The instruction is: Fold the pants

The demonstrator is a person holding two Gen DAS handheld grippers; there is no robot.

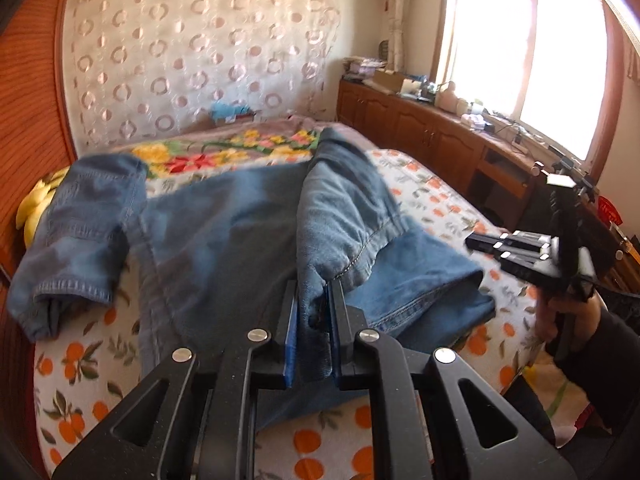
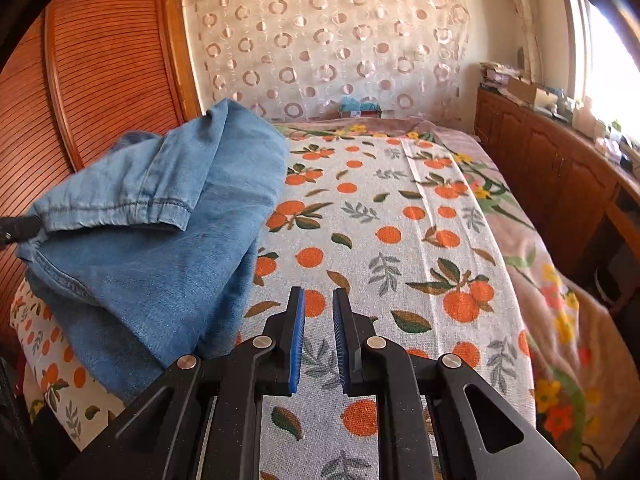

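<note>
Blue denim pants lie across the orange-print bed cover. My left gripper is shut on a fold of the denim, which rises as a ridge between the blue pads. One hemmed leg end hangs off to the left. The right gripper hovers at the right, held by a hand. In the right wrist view the right gripper is over bare bed cover; its jaws are drawn almost together with nothing between them. The lifted pants bulge to its left.
A wooden louvred wardrobe stands close on the left of the bed. A low wooden cabinet with clutter runs under the bright window on the right. A circle-patterned curtain hangs behind the bed. A yellow object lies at the left edge.
</note>
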